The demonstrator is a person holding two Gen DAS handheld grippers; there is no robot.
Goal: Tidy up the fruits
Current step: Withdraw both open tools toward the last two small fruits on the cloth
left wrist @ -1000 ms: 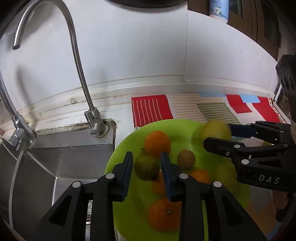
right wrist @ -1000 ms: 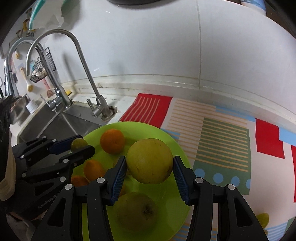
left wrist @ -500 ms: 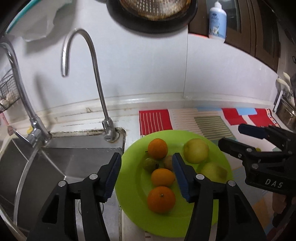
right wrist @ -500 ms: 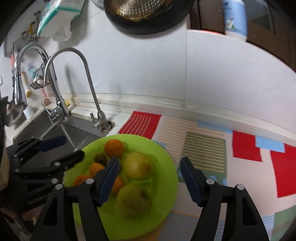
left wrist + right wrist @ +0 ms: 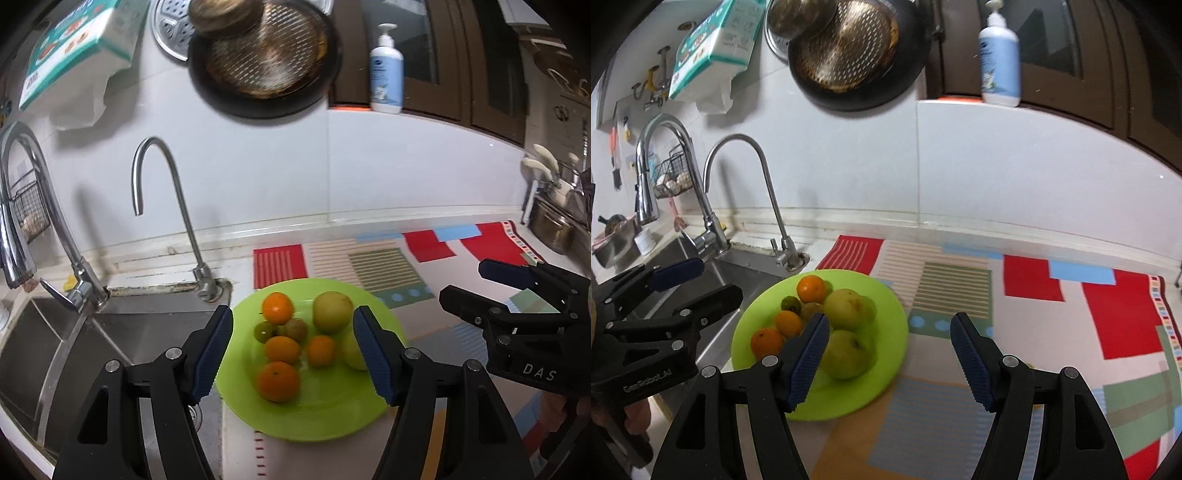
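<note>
Sitting beside the steel sink (image 5: 110,332), the round bright-green plastic plate (image 5: 332,417) holds oranges and yellow-green pears. Left hand-held gripper (image 5: 293,350) is opening, empty. Right hand-held gripper (image 5: 889,356) stands open, empty, above the tabletop.

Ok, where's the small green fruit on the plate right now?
In the left wrist view the small green fruit lies left of centre on the green plate, below the top orange, beside the brownish fruit.
</note>
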